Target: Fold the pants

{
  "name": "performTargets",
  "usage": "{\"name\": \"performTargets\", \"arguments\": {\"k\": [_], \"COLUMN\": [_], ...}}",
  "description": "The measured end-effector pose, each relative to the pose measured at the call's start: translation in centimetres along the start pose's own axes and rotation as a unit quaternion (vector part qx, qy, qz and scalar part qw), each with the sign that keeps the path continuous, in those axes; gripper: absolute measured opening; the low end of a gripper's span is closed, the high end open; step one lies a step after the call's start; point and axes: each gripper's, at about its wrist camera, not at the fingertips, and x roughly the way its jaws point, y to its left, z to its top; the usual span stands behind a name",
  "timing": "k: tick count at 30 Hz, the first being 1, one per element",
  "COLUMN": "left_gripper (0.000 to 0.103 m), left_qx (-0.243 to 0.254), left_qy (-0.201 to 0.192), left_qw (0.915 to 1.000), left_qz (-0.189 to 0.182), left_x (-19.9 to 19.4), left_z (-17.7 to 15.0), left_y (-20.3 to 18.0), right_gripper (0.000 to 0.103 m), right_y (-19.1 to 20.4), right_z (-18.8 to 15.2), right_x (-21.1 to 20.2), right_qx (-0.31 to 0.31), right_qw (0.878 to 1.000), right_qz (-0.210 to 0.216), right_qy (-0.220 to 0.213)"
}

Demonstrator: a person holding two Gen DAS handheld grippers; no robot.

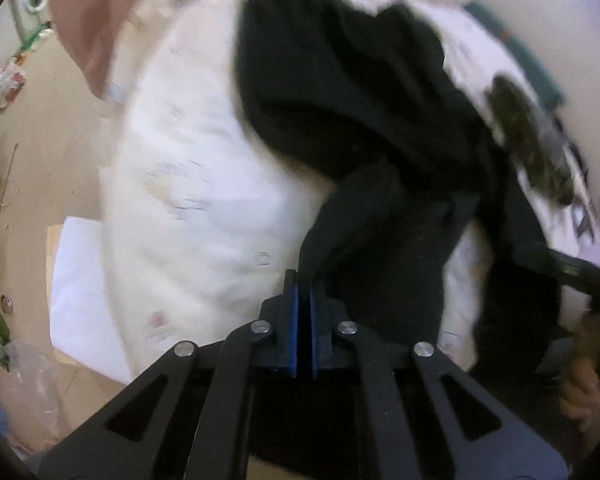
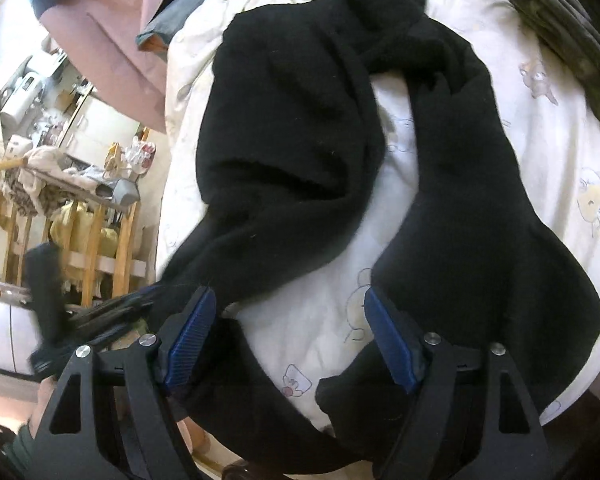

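Black fleece pants (image 2: pixel 292 128) lie on a white bed cover (image 2: pixel 548 160) printed with bears, bunched at the far end. Their two legs spread apart and run back toward me. In the left wrist view the pants (image 1: pixel 340 80) trail down to my left gripper (image 1: pixel 304 282). Its blue pads are shut on the end of one leg (image 1: pixel 364 240). My right gripper (image 2: pixel 289 296) stands open just over the near part of the bed. Bare cover shows between its pads, and the other leg (image 2: pixel 480 272) lies against the right pad (image 2: pixel 388 344).
A camouflage garment (image 2: pixel 560 28) lies at the bed's far right corner. A pink cloth (image 2: pixel 108 32) hangs at the far left. Left of the bed are a wooden rack (image 2: pixel 100 232) with clutter and the tan floor (image 1: pixel 32 184), where a white sheet (image 1: pixel 80 280) lies.
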Motion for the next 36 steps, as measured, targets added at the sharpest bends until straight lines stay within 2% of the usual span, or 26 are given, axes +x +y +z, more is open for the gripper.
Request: {"name": "performTargets", "arguments": {"k": [3, 5, 9, 11, 15, 17, 18, 19, 20, 21, 25, 28, 30, 32, 33, 36], "left_gripper": [0.002, 0.002, 0.003, 0.003, 0.003, 0.003, 0.003, 0.003, 0.003, 0.003, 0.003, 0.003, 0.004, 0.004, 0.004, 0.004], "left_qx": [-0.037, -0.072, -0.074, -0.061, -0.072, -0.078, -0.081, -0.082, -0.082, -0.081, -0.087, -0.079, -0.055, -0.033, -0.023, -0.010], "left_qy": [-0.022, -0.013, 0.022, 0.024, 0.023, 0.026, 0.028, 0.027, 0.025, 0.021, 0.016, 0.016, 0.025, 0.039, 0.046, 0.055], "left_qw": [0.9982, 0.9952, 0.9955, 0.9960, 0.9957, 0.9953, 0.9952, 0.9953, 0.9954, 0.9956, 0.9959, 0.9967, 0.9981, 0.9986, 0.9986, 0.9984], "left_qz": [0.042, 0.065, 0.056, 0.061, 0.054, 0.051, 0.047, 0.044, 0.043, 0.042, 0.020, -0.005, -0.016, -0.014, -0.010, 0.007], "left_x": [-2.7, -2.8, -1.1, -0.9, -0.9, -0.7, -0.7, -0.6, -0.7, -1.0, -1.8, -2.5, -2.6, -2.1, -1.8, -1.5], "left_z": [-1.5, -2.3, -3.4, -3.7, -3.1, -2.8, -2.7, -2.6, -2.7, -2.7, -2.9, -3.0, -3.2, -3.6, -3.8, -4.0], "left_y": [3.3, 5.8, 6.4, 6.0, 6.4, 6.1, 6.1, 6.4, 6.3, 6.2, 6.4, 5.5, 4.1, 3.0, 2.5, 1.7], "right_gripper": [0.079, 0.079, 0.079, 0.074, 0.065, 0.054, 0.046, 0.024, 0.009, 0.002, 0.001, 0.001, 0.001, 0.001, 0.001, 0.007], "right_y": [-0.4, -0.4, 1.2, 2.6, 5.2, 5.8, 6.0, 6.6, 6.9, 6.9, 6.9, 6.6, 5.7, 4.4, 3.9, 3.2], "right_z": [-0.2, -0.4, -1.0, -1.7, -3.9, -5.0, -5.7, -6.5, -6.8, -7.3, -9.6, -13.0, -15.3, -17.7, -19.0, -20.4], "right_x": [-0.7, -0.8, 1.0, 2.4, 5.7, 7.9, 8.6, 8.9, 8.8, 8.4, 3.3, -1.6, -3.7, -3.8, -3.0, -1.1], "right_qx": [0.012, 0.013, -0.019, -0.053, -0.118, -0.134, -0.147, -0.176, -0.190, -0.191, -0.198, -0.204, -0.190, -0.165, -0.168, -0.176], "right_qw": [1.000, 1.000, 0.999, 0.997, 0.987, 0.982, 0.978, 0.973, 0.971, 0.970, 0.972, 0.968, 0.967, 0.963, 0.955, 0.943], "right_qz": [-0.001, -0.005, -0.021, -0.025, -0.030, -0.039, -0.041, -0.057, -0.065, -0.061, -0.058, -0.055, -0.061, -0.067, -0.084, -0.113], "right_qy": [-0.007, -0.007, 0.024, 0.053, 0.101, 0.131, 0.140, 0.136, 0.132, 0.137, 0.115, 0.132, 0.157, 0.203, 0.231, 0.259]}}
